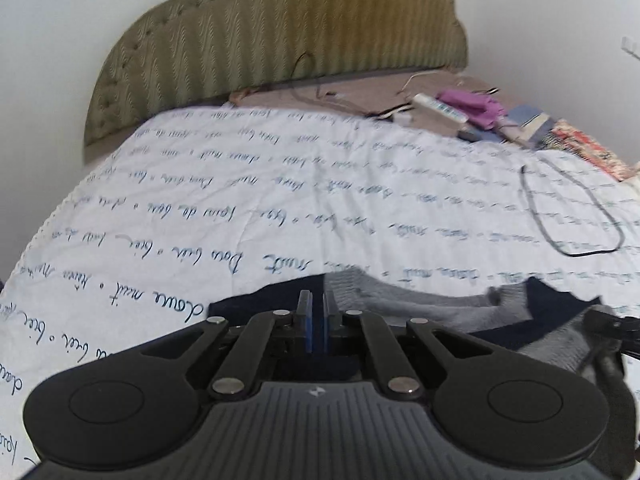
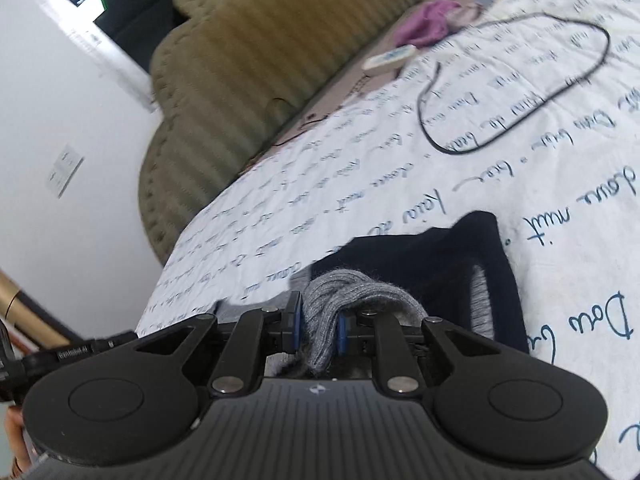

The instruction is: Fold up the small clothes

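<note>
**Grey-and-navy knit garment held on the bed**

You are over a bed with a white quilted cover printed with blue handwriting, an olive ribbed headboard behind it. Your left tongs are clenched, with nothing visibly pinched between them; the small grey-and-navy knitted garment lies just beyond. Your right tongs grasp a bunched grey fold of it. A looped black cable lies further right.

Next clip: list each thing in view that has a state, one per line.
left claw: shut, apparently pinching the garment's dark edge
right claw: shut on bunched grey knit
grey-and-navy garment: partly lifted, partly lying on the bedspread
black cable: looped loosely on the bedspread
</note>
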`<act>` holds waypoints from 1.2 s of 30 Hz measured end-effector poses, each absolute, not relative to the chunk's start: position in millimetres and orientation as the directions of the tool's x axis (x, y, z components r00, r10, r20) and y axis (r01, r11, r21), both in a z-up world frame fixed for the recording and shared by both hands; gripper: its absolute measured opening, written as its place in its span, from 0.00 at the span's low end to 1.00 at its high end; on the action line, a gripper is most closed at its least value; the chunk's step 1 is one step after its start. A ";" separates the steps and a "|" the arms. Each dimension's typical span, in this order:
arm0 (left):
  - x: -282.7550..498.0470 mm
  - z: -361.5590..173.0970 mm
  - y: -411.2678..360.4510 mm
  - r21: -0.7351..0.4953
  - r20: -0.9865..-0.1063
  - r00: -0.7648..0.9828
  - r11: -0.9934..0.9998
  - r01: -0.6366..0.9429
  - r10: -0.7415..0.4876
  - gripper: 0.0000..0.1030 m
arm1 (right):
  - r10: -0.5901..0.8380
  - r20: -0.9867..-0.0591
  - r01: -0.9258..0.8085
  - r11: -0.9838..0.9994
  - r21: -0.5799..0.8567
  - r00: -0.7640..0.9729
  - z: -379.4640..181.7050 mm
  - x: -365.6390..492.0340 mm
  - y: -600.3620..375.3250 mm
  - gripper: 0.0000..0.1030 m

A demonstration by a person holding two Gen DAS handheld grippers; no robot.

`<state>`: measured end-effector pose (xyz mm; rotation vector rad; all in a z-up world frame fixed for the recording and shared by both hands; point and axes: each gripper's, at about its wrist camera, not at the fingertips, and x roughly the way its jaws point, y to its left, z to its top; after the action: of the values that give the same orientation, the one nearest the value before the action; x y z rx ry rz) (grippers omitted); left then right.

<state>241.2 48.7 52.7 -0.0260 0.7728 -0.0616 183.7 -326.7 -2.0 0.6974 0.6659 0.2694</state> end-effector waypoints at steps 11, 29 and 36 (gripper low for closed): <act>195.1 47.0 67.8 -0.061 -0.715 0.672 0.975 0.215 -0.193 0.13 | 0.455 -0.493 0.026 0.715 0.699 0.742 -24.8 189.7 -329.3 0.21; 181.3 -1.9 35.1 -0.398 -0.713 0.397 0.800 0.449 -0.578 0.37 | 0.509 -0.472 -0.006 0.685 0.729 0.719 -18.8 195.8 -331.6 0.53; 234.7 20.3 69.8 -0.464 -0.633 0.600 0.860 0.210 -0.489 0.37 | 0.487 -0.465 0.018 0.676 0.736 0.740 -18.5 213.9 -338.6 0.57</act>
<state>234.7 69.8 20.3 -0.3625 0.8347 -0.4153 213.9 -338.6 -18.5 0.7957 0.7023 0.2890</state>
